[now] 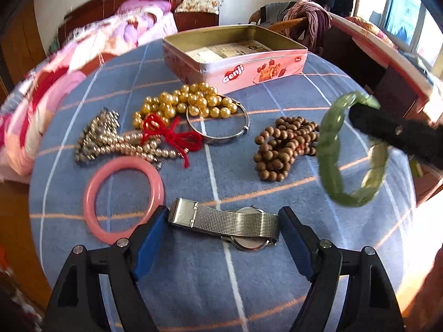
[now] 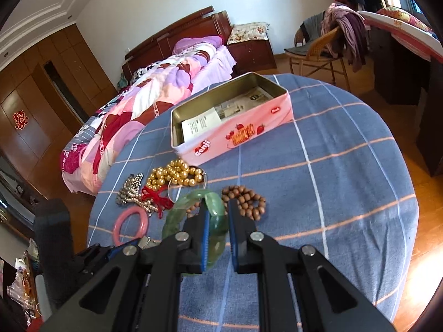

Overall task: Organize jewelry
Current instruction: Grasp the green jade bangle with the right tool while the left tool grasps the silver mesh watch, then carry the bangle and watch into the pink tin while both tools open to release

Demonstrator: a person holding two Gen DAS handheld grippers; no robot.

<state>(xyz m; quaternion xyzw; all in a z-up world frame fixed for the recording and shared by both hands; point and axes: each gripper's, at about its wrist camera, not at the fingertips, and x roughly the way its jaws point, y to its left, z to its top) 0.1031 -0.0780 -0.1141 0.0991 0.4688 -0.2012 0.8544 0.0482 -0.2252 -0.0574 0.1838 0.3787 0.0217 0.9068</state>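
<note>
My right gripper (image 2: 218,207) is shut on a green jade bangle (image 2: 193,202) and holds it above the table; the bangle also shows in the left wrist view (image 1: 329,149), hanging from the right gripper's finger (image 1: 387,130). My left gripper (image 1: 223,213) is open, its blue pads on either side of a silver mesh-band watch (image 1: 235,224) lying on the blue checked tablecloth (image 1: 277,276). An open pink tin box (image 1: 235,55) with papers inside stands at the back (image 2: 229,116).
On the cloth lie a pink bangle (image 1: 121,199), silver bead strand (image 1: 110,141), red cord (image 1: 171,135), gold pearl beads (image 1: 188,102), a silver bangle (image 1: 221,130) and brown wooden beads (image 1: 282,146). A bed (image 2: 155,88) and a chair (image 2: 318,47) stand beyond the round table.
</note>
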